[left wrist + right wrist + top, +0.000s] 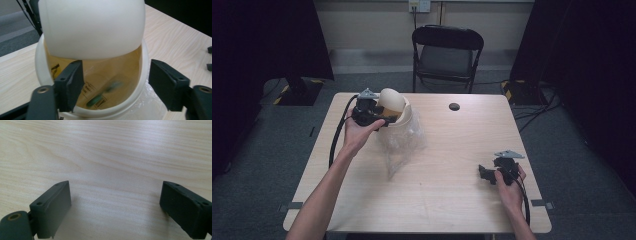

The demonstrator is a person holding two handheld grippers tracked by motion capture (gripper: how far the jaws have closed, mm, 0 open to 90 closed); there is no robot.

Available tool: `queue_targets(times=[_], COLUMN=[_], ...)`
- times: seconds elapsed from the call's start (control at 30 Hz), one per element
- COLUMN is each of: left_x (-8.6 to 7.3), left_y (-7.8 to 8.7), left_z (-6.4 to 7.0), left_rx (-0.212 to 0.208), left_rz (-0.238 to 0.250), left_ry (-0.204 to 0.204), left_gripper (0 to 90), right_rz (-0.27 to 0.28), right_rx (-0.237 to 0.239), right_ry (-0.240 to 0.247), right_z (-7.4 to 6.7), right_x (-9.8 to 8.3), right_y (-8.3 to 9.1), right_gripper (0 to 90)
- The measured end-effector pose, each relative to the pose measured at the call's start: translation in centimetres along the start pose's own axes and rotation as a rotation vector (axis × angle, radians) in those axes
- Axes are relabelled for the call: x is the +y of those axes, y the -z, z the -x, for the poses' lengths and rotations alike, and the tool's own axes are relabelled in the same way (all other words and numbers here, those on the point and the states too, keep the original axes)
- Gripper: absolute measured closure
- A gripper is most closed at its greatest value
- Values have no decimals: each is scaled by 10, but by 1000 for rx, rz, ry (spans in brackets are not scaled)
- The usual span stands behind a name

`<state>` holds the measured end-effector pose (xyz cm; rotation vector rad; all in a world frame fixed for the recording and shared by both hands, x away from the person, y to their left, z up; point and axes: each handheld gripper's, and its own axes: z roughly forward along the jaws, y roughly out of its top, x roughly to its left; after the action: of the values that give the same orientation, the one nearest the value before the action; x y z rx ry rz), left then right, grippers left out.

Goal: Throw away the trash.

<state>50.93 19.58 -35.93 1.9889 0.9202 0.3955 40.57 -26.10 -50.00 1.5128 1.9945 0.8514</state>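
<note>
2 grippers sit well apart in the high view. Your left gripper [384, 120] is at the rim of the cream bin [406, 117], whose domed lid [392, 99] stands tilted just beyond it, and a clear plastic bag [401, 145] trails from the bin toward you across the table [447, 195]. Your right gripper [483, 173] rests low near the table's right edge with nothing close to it. From this height you cannot make out how far either pair of jaws stands apart.

The left gripper view settles it: the left gripper [115, 85] is parted, 1 jaw inside the bin [40, 62] and the other outside its wall, so the rim runs between them; whether a pad touches the rim is hard to tell, and nothing is clamped. The lid [92, 27] hangs tilted just above the jaws, cut off at the top. Below them, inside, lies a small green thing [96, 100], blurred, with dark print on the lining.

The right gripper view shows your right gripper [115, 207] wide apart over bare table [110, 157], holding nothing.
</note>
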Motion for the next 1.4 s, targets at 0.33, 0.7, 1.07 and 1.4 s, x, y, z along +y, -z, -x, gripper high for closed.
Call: queue_targets(times=[0.33,0.7,1.07,1.4], left_x=[-6,-26,-52,-75], left_y=[9,43,68,87], left_z=[2,-3,-1,6], left_rx=[-6,15,56,51], left_rz=[4,33,40,48], left_ry=[8,23,33,58], left_gripper=[234,214,184,159], right_rz=[0,1,2,1], right_rx=[1,2,2,4], right_ry=[2,2,4,5], right_z=[0,0,0,0], right_x=[0,0,0,0], right_y=[0,0,0,0], right_gripper=[92,93,92,92])
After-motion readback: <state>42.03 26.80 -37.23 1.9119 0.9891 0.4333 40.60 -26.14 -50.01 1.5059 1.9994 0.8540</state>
